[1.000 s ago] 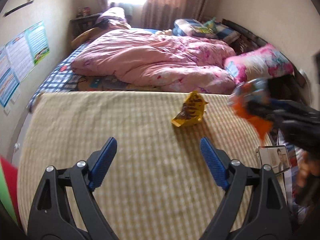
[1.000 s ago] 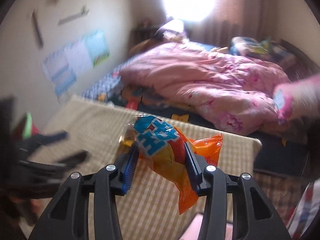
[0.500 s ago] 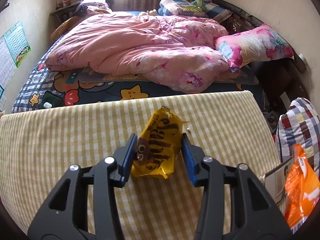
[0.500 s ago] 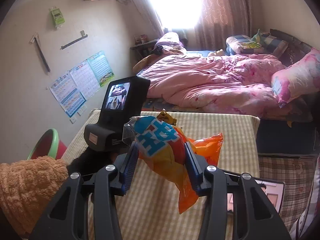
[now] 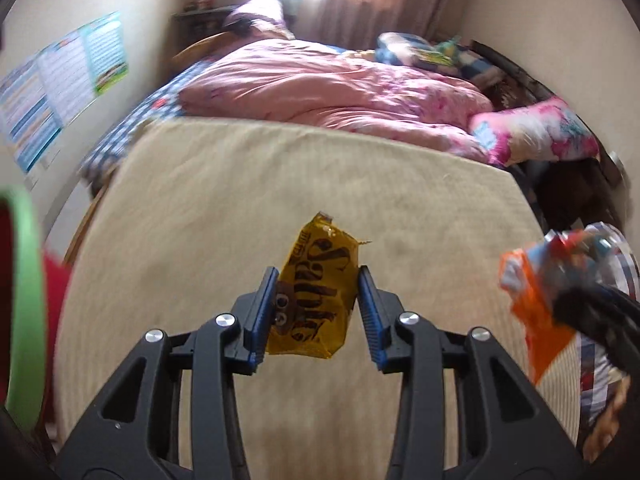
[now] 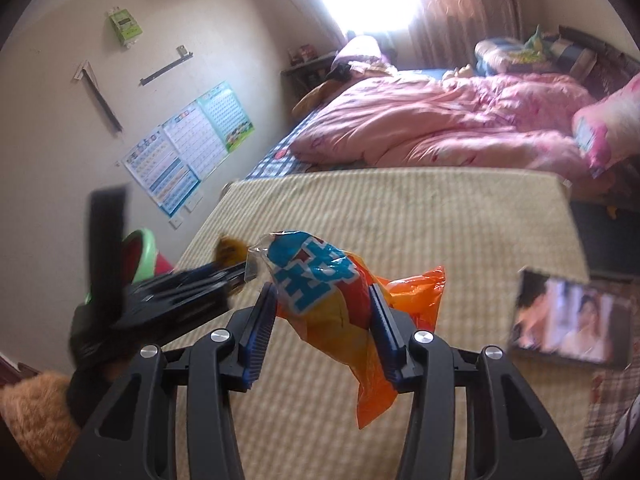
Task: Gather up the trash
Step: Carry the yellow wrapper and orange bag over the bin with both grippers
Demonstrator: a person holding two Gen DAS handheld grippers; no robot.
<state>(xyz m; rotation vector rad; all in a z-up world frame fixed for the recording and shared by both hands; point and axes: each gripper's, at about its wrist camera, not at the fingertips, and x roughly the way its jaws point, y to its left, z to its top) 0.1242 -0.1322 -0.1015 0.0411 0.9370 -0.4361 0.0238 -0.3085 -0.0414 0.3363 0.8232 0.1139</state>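
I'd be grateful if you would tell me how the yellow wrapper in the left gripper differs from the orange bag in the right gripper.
The yellow wrapper is golden with dark script lettering; the orange bag is orange and yellow with a blue and white panel. The yellow wrapper looks flat and compact, while the orange bag is puffier and longer, its tail drooping below the fingers. Both are snack packaging, each pinched upright, one in the left gripper, one in the right gripper, above the checked tablecloth.

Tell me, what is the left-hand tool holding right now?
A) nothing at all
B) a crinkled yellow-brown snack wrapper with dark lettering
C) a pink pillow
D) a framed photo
B: in the left wrist view, the left gripper has its blue fingers closed on either side of the crinkled yellow-brown snack wrapper with dark lettering, which hangs between them above the beige checked mattress cover.
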